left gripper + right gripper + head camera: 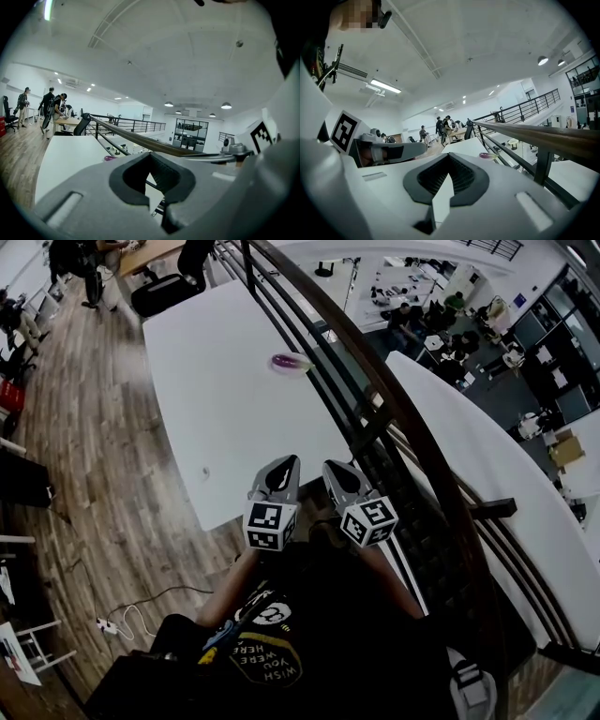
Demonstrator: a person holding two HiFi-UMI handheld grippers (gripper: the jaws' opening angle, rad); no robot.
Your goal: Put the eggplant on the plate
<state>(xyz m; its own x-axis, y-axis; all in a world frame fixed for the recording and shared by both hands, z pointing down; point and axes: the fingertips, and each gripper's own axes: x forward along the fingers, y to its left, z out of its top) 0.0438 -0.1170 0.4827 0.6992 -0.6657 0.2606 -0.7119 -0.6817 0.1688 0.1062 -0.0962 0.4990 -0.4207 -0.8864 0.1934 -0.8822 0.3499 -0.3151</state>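
A small purple eggplant (289,362) lies far out on the long white table (216,399), near its right edge. A pale rim shows round it, but it is too small to tell whether that is a plate. The same purple shape appears in the left gripper view (110,158) and in the right gripper view (488,155). My left gripper (283,465) and right gripper (336,470) hover side by side over the table's near end, well short of the eggplant. Both point along the table. The jaws of the left (150,157) and the right (449,157) meet at the tips with nothing between them.
A black railing with a wooden handrail (375,381) runs along the table's right side, with a lower floor beyond it. A black chair (164,292) stands at the far end, where people (51,105) gather at a desk. A cable and power strip (117,620) lie on the wooden floor.
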